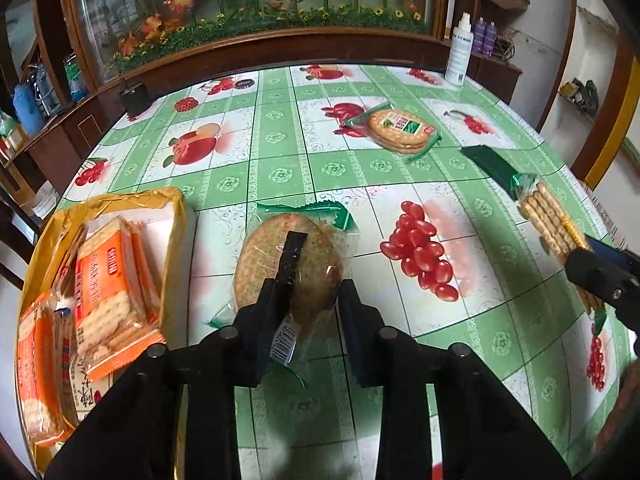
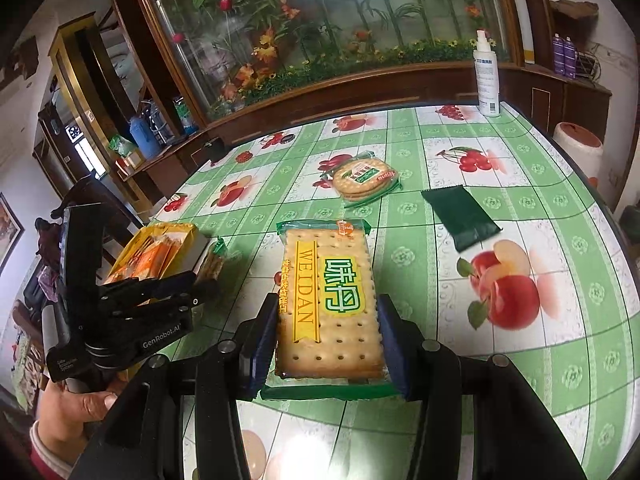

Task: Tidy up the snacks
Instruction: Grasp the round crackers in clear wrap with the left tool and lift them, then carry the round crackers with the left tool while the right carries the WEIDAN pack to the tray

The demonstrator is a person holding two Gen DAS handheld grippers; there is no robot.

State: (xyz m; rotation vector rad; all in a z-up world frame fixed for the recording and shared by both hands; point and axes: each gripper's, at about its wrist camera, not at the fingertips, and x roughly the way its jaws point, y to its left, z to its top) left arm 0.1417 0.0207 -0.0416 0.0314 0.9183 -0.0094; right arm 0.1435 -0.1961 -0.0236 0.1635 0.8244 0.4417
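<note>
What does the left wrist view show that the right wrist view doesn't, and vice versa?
Left wrist only: the left gripper shut on a round cracker pack, and the orange cracker packs' full faces in the gold box.

Right wrist only: the WEIDAN label on the rectangular cracker pack clamped by the right gripper, and the hand holding the left tool.

Both: second round cracker pack, dark green packet, white spray bottle, fruit-print tablecloth.

Lifted cracker packs [image 1: 288, 264] [image 2: 330, 300], apparently tilted.
</note>
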